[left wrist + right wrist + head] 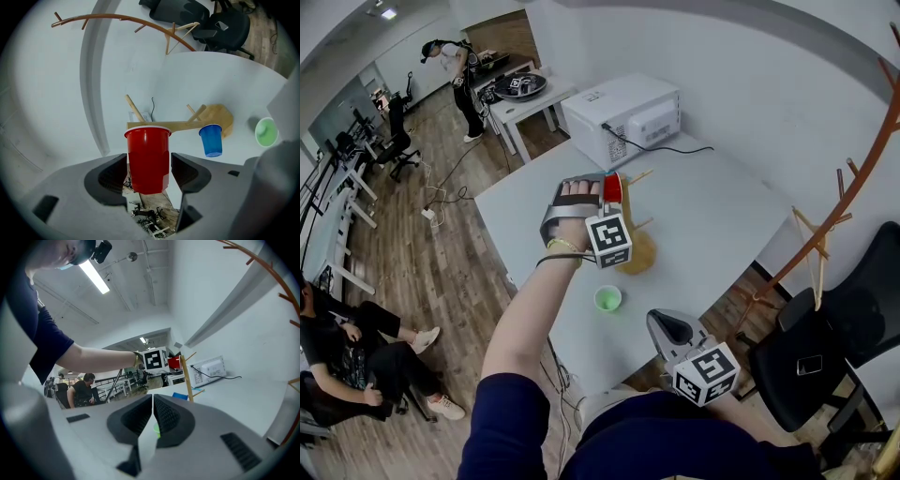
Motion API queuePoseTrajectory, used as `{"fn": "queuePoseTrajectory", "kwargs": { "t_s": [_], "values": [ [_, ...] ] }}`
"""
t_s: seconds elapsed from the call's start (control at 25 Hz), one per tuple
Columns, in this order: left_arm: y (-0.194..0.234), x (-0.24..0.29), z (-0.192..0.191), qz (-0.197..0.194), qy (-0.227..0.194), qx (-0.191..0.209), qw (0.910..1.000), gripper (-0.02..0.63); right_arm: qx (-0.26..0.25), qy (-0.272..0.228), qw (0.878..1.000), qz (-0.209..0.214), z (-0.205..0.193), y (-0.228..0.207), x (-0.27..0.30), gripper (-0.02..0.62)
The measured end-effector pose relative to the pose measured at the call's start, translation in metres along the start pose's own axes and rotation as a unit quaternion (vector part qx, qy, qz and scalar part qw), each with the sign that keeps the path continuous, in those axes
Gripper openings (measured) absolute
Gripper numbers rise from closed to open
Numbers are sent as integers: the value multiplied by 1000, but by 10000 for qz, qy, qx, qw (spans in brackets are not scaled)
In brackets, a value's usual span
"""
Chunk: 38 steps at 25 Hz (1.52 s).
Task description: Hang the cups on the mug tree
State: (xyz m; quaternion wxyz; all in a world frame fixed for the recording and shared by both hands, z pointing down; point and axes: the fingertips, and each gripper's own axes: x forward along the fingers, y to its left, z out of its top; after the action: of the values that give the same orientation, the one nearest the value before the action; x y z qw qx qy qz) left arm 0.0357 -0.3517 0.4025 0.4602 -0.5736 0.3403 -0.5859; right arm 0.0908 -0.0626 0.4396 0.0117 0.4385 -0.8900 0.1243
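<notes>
A smooth white table (712,216) stands in an office with plank flooring. The left gripper (149,161) clasps a glossy red tapered plastic cup (147,150) between its ribbed dark pads. The cup's rim lies just ahead of the jaw tips, at the stem of the pale wooden mug tree (187,125). Right of those jaws, a small blue plastic cup (211,139) hangs on a peg. The right gripper (153,397) is clenched with nothing in it. A light green cup (156,429) sits on the table just past its tips, and the tree rises farther ahead.
</notes>
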Motion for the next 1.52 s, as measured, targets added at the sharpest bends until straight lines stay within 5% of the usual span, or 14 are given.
{"fn": "queuePoseTrajectory", "kwargs": {
  "t_s": [1.04,1.52],
  "values": [
    [5,-28,-28,166,138,-517,9984,282,-70,118,9996,265,-8,17,-4,31],
    [3,-65,-31,257,-188,-1556,9873,281,-130,208,9985,481,-15,32,-4,31]
  ]
}}
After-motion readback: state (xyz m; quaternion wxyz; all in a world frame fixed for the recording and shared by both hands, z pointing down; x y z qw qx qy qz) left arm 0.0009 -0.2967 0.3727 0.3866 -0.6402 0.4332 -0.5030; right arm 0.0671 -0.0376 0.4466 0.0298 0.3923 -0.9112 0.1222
